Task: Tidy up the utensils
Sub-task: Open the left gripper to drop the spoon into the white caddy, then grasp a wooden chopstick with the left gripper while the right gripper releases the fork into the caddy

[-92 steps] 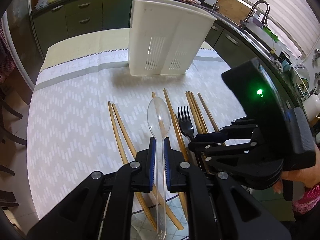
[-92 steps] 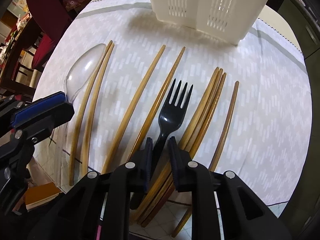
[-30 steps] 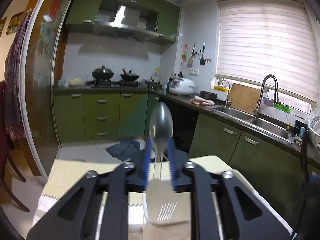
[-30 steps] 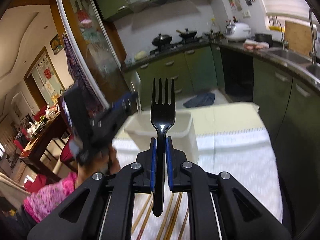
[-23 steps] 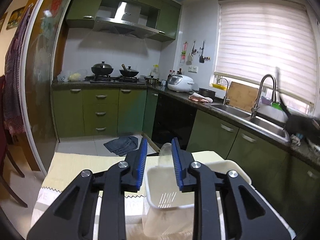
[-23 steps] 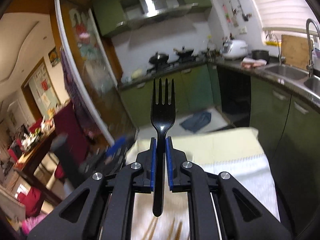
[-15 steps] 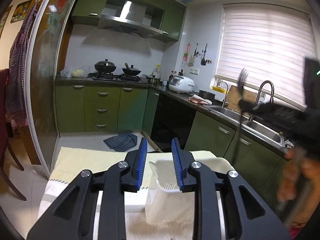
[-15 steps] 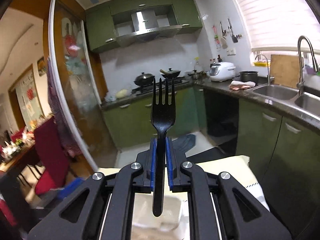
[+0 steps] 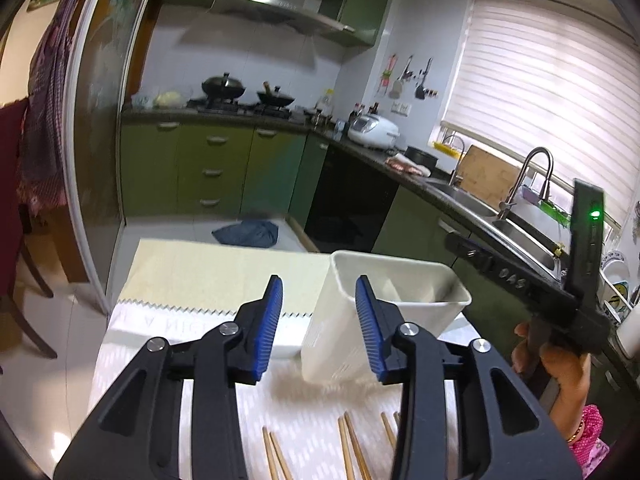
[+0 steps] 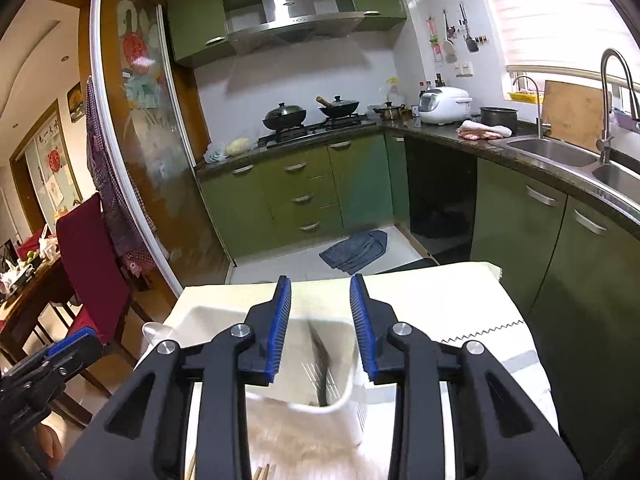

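The white plastic utensil holder (image 9: 440, 280) stands on the patterned tablecloth (image 9: 312, 420). My left gripper (image 9: 319, 330) is open and empty, held above the table just left of the holder. My right gripper (image 10: 320, 328) is open and empty, right above the holder (image 10: 340, 396). The black fork (image 10: 322, 354) stands blurred inside the holder. The clear spoon's bowl (image 10: 154, 334) leans at the holder's left rim. Several wooden chopsticks (image 9: 348, 452) lie on the cloth in front of the holder. The right gripper's body (image 9: 568, 280) shows in the left wrist view, the left gripper's fingers (image 10: 68, 346) in the right wrist view.
Green kitchen cabinets (image 10: 304, 196), a stove with pans (image 10: 312, 114) and a sink (image 10: 560, 156) lie beyond the table. A red chair (image 10: 88, 264) stands at the left. A blue cloth (image 10: 356, 250) lies on the floor.
My left gripper opened and let the clear spoon drop into the holder, then drew back left. My right gripper moved over the holder and opened, and the black fork dropped in.
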Tool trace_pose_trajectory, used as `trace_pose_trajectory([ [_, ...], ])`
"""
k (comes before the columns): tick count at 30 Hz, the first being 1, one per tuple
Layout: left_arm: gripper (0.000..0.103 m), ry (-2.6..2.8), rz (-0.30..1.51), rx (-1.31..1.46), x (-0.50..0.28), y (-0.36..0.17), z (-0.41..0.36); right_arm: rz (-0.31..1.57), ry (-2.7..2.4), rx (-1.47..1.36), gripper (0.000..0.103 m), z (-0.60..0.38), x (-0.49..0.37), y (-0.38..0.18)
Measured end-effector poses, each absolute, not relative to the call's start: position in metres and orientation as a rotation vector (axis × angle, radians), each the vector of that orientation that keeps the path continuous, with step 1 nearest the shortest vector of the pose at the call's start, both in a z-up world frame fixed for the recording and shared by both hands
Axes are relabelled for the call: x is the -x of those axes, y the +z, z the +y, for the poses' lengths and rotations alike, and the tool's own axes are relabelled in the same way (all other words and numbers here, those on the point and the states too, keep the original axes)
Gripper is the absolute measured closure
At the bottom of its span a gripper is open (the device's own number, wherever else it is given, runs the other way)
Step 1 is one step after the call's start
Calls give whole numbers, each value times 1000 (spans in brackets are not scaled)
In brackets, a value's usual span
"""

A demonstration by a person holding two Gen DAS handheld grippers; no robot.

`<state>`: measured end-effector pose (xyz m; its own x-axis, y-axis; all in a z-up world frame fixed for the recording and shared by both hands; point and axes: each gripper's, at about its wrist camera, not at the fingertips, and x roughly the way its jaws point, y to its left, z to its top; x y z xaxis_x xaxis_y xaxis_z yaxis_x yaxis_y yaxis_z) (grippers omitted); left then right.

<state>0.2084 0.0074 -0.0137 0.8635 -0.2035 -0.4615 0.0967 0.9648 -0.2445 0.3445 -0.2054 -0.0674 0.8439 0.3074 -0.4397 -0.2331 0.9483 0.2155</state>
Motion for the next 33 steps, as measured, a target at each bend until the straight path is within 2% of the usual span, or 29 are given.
trace_pose_trajectory([
  [4, 64, -144, 567, 195, -207, -18, 10, 478, 304, -213, 73, -223, -318, -62],
  [7, 50, -125, 655, 168, -204, -25, 10, 501, 325, -219, 73, -235, -291, -62],
  [11, 50, -108, 862, 125, -203, -52, 14, 553, 348, -200, 73, -250, -255, -75],
  [13, 43, -99, 952, 114, -203, -68, 17, 580, 349, -185, 61, -258, -237, -85],
  [18, 33, -64, 1146, 21, -196, -114, 17, 652, 364, -158, 48, -268, -209, -111],
  [20, 29, -54, 1201, 6, -195, -127, 16, 678, 375, -146, 38, -269, -203, -121],
  [24, 30, -40, 1263, -11, -193, -144, 13, 695, 359, -107, 37, -267, -197, -127],
  [27, 44, -21, 1272, -30, -194, -148, 11, 701, 361, -127, 37, -270, -196, -127],
  [33, 54, -29, 1282, -18, -196, -148, 8, 716, 354, -132, 37, -276, -201, -124],
])
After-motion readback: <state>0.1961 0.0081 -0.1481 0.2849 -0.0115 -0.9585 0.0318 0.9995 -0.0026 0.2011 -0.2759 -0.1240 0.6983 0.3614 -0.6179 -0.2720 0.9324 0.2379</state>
